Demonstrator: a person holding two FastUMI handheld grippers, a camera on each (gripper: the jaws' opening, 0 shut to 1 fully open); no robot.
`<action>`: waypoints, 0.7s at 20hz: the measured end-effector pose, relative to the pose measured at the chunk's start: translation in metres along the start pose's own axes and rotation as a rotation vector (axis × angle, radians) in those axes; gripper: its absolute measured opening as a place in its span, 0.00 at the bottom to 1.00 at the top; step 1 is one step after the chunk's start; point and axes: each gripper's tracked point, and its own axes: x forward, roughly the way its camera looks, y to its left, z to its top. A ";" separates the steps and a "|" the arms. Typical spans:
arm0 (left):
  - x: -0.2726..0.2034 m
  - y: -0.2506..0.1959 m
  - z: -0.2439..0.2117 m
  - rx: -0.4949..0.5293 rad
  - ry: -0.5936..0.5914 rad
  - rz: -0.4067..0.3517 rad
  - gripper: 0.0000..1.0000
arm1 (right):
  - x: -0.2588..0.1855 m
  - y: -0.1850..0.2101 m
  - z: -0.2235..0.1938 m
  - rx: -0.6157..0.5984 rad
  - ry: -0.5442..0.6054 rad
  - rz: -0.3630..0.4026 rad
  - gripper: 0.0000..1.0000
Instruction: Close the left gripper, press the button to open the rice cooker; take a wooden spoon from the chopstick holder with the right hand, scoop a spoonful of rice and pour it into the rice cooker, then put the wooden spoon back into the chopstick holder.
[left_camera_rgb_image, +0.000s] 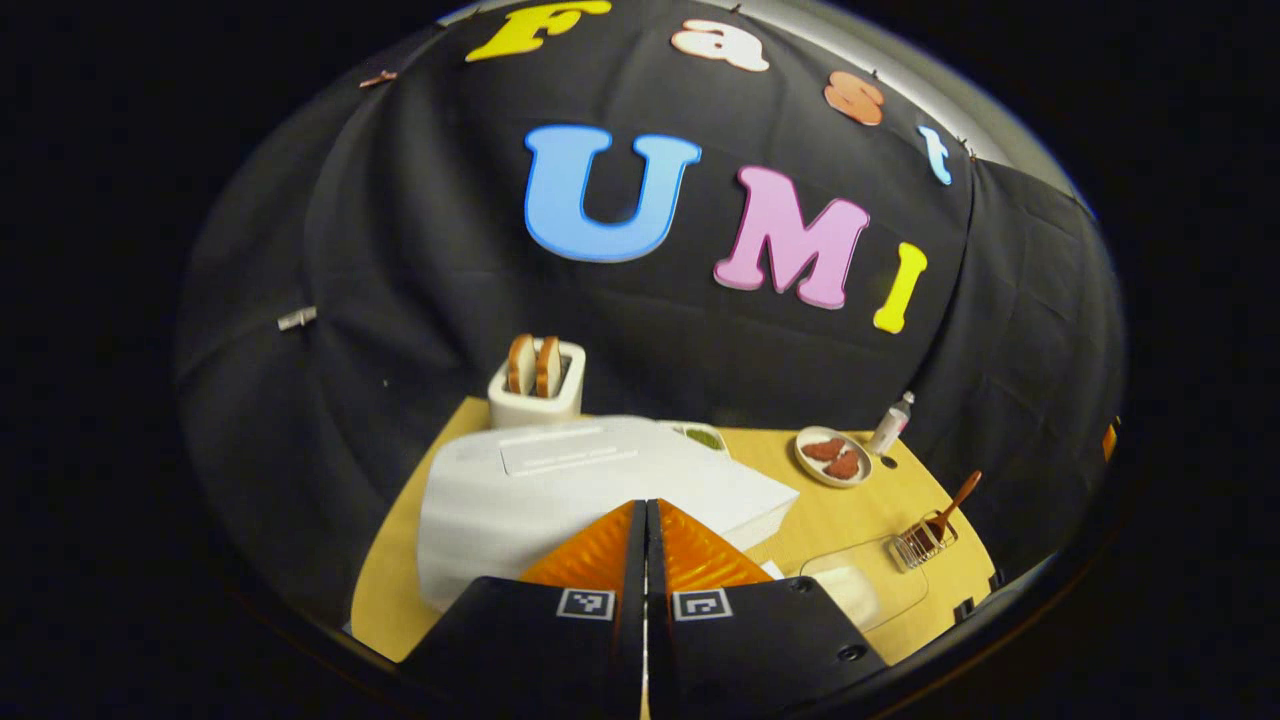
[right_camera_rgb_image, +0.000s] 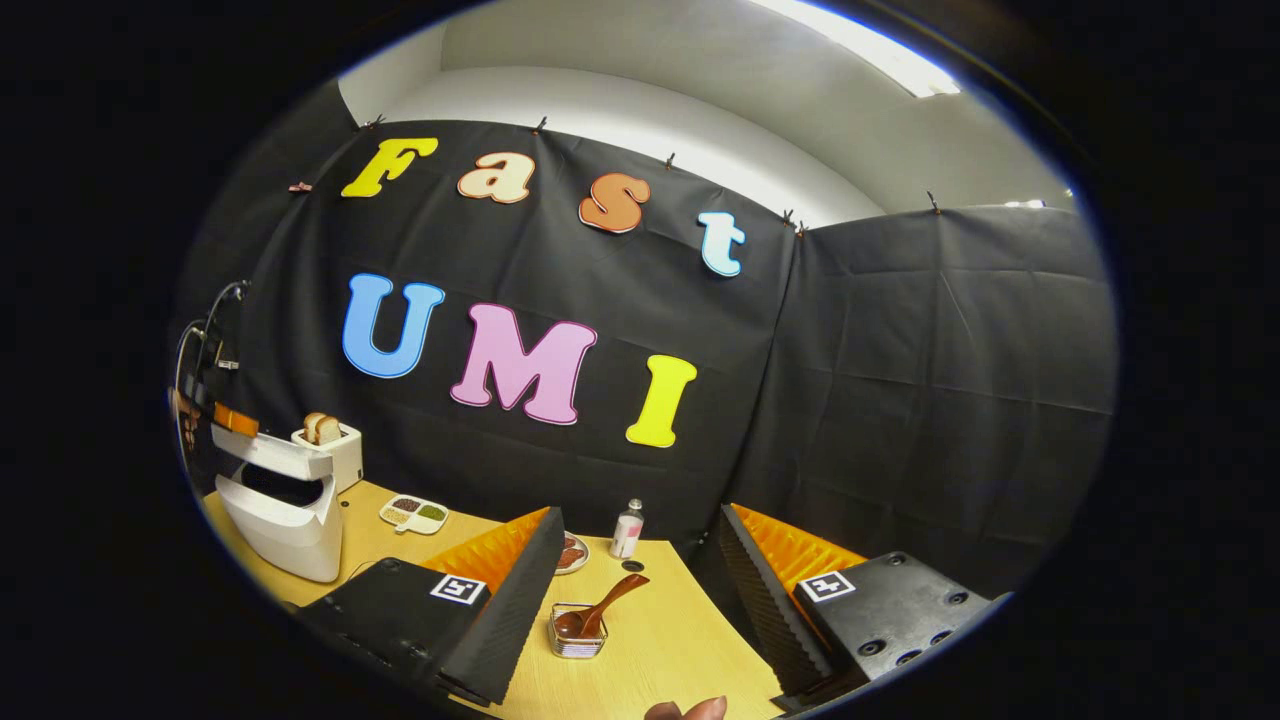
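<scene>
With your left gripper (left_camera_rgb_image: 645, 560) jaws closed over the rice cooker (left_camera_rgb_image: 560, 490), press its button squarely (right gripper (right_camera_rgb_image: 640, 580) jaws wide, facing the wooden spoon (right_camera_rgb_image: 605, 606)).

The print on the rice cooker (left_camera_rgb_image: 560, 480) lid seems too blurred to read.

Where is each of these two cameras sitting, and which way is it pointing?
Left gripper view: rides on the left gripper, just above the white rice cooker, facing the booth's back wall; its own two fingers are pressed together.
Right gripper view: rides on the right gripper, looking over the wooden table at the chopstick holder with the wooden spoon; its own fingers are spread apart, and a fingertip shows at the bottom edge.
Both share: rice cooker, toaster, bottle, plate, chopstick holder and spoon.
</scene>
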 end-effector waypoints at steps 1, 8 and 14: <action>-0.004 0.001 0.020 0.021 -0.073 0.019 0.08 | 0.001 0.000 0.001 -0.002 -0.002 0.001 0.97; -0.043 -0.003 0.069 0.032 -0.254 0.071 0.43 | -0.006 0.007 0.006 -0.005 -0.016 0.020 0.97; -0.082 -0.009 0.069 0.052 -0.281 0.106 0.95 | -0.012 0.014 -0.001 0.012 0.012 0.054 0.98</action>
